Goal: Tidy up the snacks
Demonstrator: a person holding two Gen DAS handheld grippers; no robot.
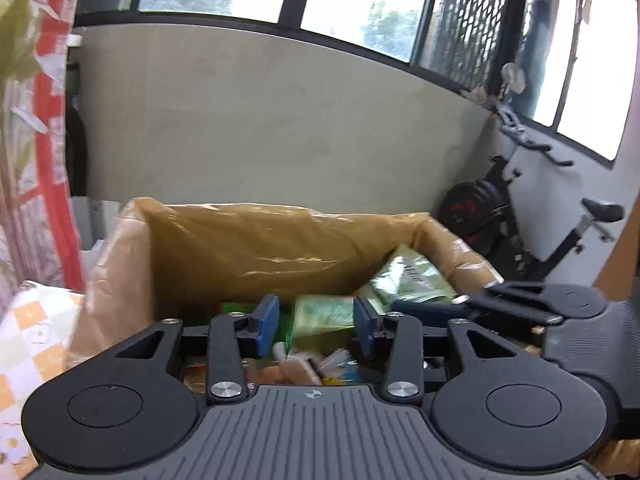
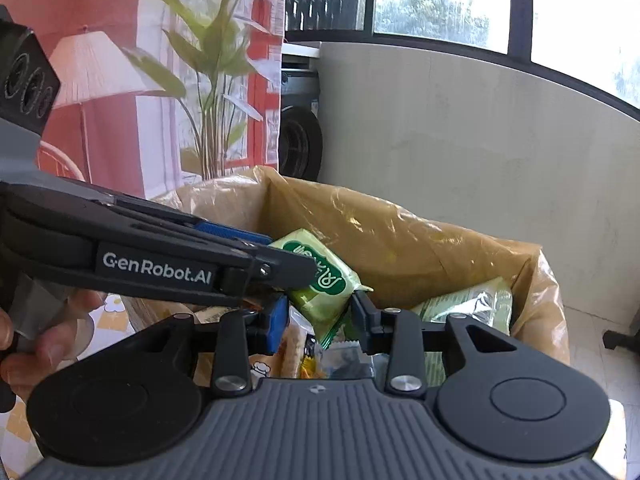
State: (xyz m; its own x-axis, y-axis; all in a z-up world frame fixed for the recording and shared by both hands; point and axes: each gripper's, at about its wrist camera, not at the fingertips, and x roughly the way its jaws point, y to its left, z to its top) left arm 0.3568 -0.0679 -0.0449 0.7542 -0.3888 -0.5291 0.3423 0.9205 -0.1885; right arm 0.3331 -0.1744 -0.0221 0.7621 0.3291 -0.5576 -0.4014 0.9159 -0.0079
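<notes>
Background only: balcony-type corner, glazed on two sides.
Pale low wall [image 1: 256, 120] runs under dark-framed windows [image 1: 360, 4], trees blurred outside. Exercise bike [image 1: 532, 220] parked in the right corner, saddle up, red-marked flywheel low against the wall, metal mesh panel [image 1: 468, 24] above it. Printed curtain [image 2: 120, 80] on the left, red with a lamp and leafy plant pattern. Round black drum-like appliance [image 2: 300, 144] sits between curtain and wall, too dim to identify. Orange-and-white checked cloth [image 1: 36, 320] at lower left. Pale floor tiles [image 2: 592, 344] at far right.
</notes>
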